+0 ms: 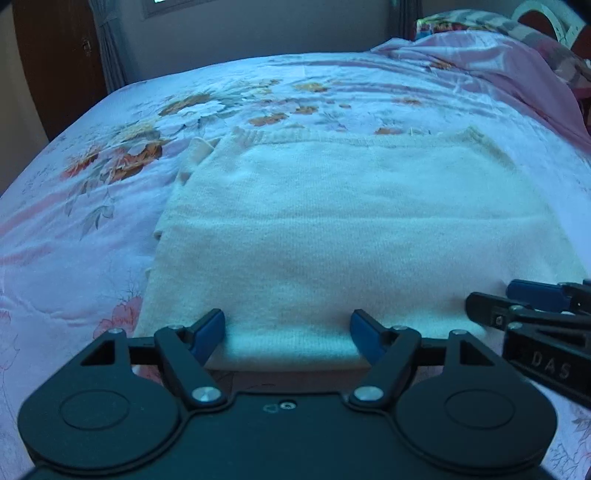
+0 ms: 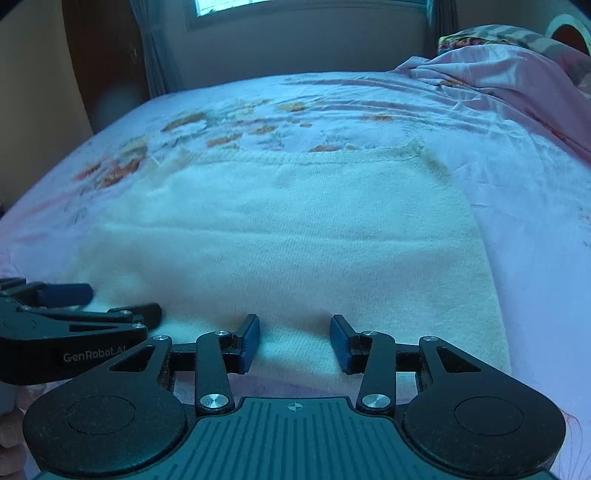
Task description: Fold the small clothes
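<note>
A cream knitted garment (image 1: 332, 229) lies flat on the bed, folded into a rough rectangle, with a ribbed edge at its far side; it also shows in the right wrist view (image 2: 295, 236). My left gripper (image 1: 288, 332) is open, its blue pads on either side of the garment's near edge toward the left. My right gripper (image 2: 294, 341) is open at the same near edge toward the right. Each gripper shows in the other's view: the right one (image 1: 491, 299) at the right, the left one (image 2: 122, 299) at the left. Neither holds cloth.
The bed has a pale floral bedsheet (image 1: 184, 110). A crumpled pink quilt (image 1: 498, 62) and pillows lie at the far right. A wall with a window (image 2: 295, 7) and curtains stands behind the bed, and a dark wooden door (image 1: 55, 55) is at the far left.
</note>
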The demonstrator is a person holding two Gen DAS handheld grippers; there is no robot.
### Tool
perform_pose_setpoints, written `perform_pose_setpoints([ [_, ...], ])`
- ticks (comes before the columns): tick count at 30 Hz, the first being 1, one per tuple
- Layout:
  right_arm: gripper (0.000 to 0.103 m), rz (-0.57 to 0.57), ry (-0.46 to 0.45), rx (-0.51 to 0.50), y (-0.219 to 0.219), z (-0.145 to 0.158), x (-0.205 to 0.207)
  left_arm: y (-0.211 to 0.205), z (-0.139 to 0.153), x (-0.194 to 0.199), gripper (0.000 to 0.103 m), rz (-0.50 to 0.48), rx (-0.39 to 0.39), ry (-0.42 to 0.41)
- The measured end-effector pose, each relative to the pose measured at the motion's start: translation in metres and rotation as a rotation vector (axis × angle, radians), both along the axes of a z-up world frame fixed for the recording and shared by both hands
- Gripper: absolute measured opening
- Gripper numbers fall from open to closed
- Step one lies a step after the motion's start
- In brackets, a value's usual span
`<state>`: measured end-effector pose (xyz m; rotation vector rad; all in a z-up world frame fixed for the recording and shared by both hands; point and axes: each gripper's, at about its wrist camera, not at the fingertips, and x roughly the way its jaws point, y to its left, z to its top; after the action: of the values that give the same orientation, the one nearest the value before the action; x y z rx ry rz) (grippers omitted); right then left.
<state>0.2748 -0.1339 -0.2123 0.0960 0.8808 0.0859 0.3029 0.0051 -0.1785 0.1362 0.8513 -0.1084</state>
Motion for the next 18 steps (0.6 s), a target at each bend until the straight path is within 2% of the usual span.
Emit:
perform_pose_setpoints([
  [3,0.042,-0.024,-0.04,-0.028,-0.005,0.003,-0.006,0.006,-0.002,0.001,0.073,0.023,-0.02,0.007],
  [5,0.042,-0.013,0.005,-0.042,-0.01,-0.007,-0.003,0.004,-0.005,0.002,0.075,0.002,0.01,0.005],
  [10,0.043,-0.049,-0.023,-0.029,-0.026,0.006,-0.012,0.015,0.005,0.0,0.073,0.032,-0.023,-0.001],
  [15,0.043,-0.075,0.007,-0.037,-0.04,0.005,-0.015,0.03,0.002,0.006,0.074,0.068,-0.012,0.017],
  [18,0.043,-0.11,-0.026,0.026,-0.046,0.015,-0.02,0.037,0.006,0.007,0.073,0.085,-0.035,0.02],
])
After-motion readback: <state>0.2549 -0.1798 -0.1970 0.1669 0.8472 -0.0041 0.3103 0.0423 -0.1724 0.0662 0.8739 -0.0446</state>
